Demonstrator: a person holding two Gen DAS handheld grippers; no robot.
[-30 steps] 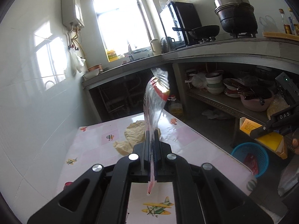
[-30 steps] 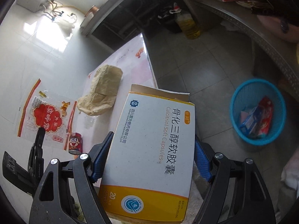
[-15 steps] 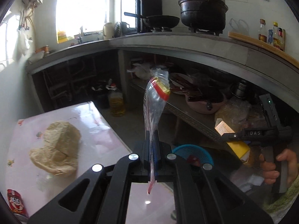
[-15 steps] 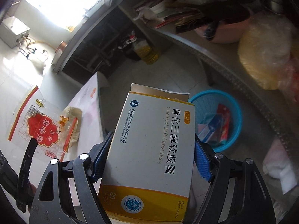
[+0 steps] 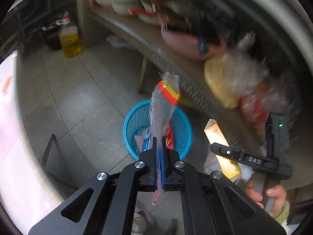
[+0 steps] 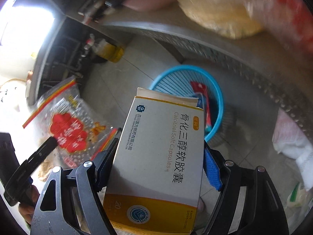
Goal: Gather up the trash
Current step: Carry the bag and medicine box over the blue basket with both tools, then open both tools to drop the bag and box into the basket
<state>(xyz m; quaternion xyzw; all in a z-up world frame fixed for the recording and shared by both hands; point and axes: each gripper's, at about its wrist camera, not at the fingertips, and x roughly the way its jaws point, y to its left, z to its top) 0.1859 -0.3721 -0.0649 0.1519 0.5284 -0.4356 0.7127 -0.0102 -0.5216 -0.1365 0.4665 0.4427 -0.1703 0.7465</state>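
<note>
Dropping both pieces cleanly is best done once each is brought squarely above the round blue slatted plastic basket (image 5: 182,129) on the grey tiled floor. The clear plastic snack bag with a red and yellow strip (image 5: 162,105) is pinched tight between the closed fingers of the left gripper (image 5: 160,150) and is seen over the basket's mouth. The white and orange cardboard medicine box (image 6: 162,156) is clamped across its width by the right gripper (image 6: 158,156), just short of the rim. The jaws should be released only when centred, since a light bag may drift aside.
</note>
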